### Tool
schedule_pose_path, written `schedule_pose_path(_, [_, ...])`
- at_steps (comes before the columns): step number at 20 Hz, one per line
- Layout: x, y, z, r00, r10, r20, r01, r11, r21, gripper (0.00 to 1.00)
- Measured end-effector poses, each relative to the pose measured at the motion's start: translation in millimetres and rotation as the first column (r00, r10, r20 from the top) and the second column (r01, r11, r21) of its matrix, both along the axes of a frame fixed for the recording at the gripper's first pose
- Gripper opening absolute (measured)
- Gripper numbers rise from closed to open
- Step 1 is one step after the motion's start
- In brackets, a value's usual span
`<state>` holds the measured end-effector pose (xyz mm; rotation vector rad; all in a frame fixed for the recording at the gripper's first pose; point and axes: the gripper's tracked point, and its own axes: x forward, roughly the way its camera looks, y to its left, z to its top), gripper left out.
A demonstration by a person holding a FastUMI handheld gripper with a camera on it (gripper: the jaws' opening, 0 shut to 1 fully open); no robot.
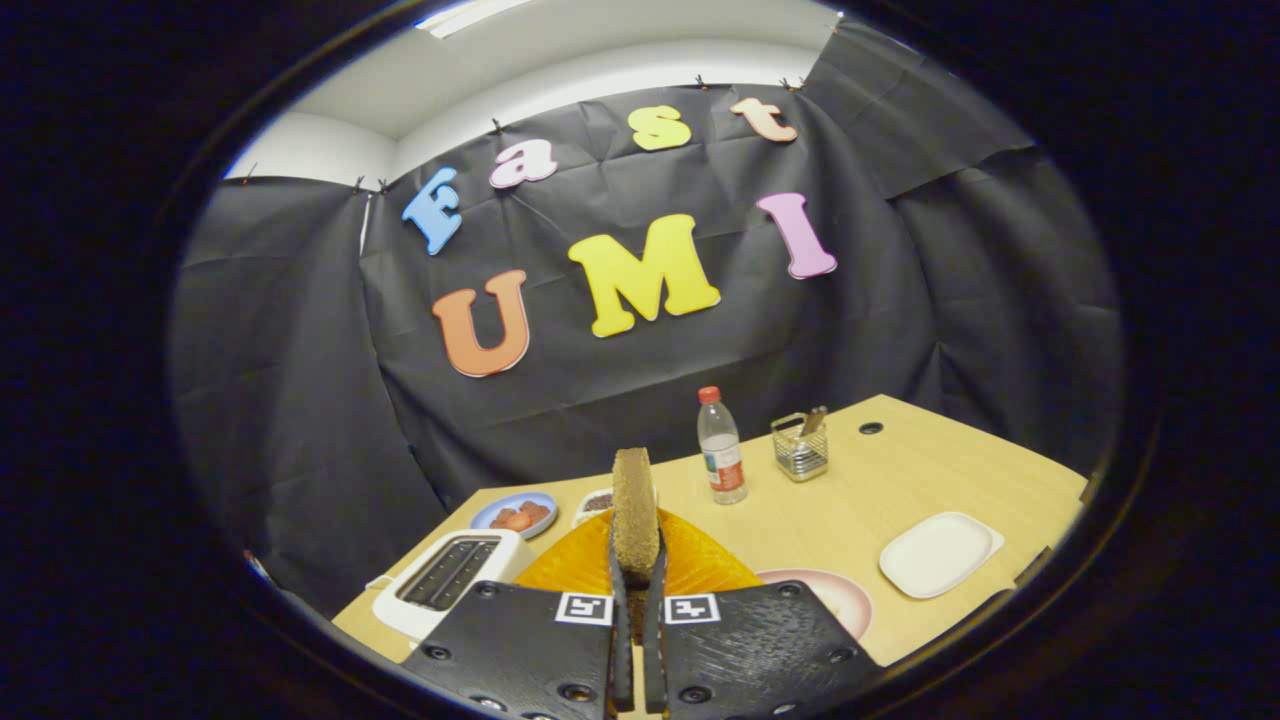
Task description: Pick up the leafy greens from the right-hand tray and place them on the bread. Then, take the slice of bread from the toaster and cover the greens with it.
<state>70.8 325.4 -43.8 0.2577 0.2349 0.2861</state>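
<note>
Gripper view first, and the gripper (636, 565) has its two black fingers (618, 600) drawn in close, both pressing on a slice of brown bread (633, 510) that stands upright, edge-on, rising above the fingertips. Right behind and under the slice sits a ribbed orange plate (690, 565) on the light wooden table (900, 470); whatever lies on that plate is hidden by the slice and the gripper body, so the greens can't be made out. Off to the left of the fingers sits the white toaster (445, 580), its two dark slots facing up, close beside the orange plate. Beyond the toaster, a blue plate (514, 512) carries some reddish pieces, and just next to it a small white dish (596, 503) with something dark in it peeks out from behind the bread. Further back, past the slice and a touch right, a clear water bottle (721, 447) with a red cap stands upright, and near it a little wire holder (800, 446) with a brownish item sticking out. To the right of the fingers, a pinkish round plate (830, 595) lies partly behind the gripper body, and beyond that a white tray (940, 553) with rounded corners lies flat near the table's far right edge.
</note>
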Motion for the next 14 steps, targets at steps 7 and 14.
schedule_pose_path(7, [4, -3, -71, 0.995, 0.008, -0.104, -0.007, 1.000, 0.012, 0.04])
schedule_pose_path(14, [11, -8, -108, 0.988, 0.015, -0.153, -0.008, 0.999, 0.046, 0.05])
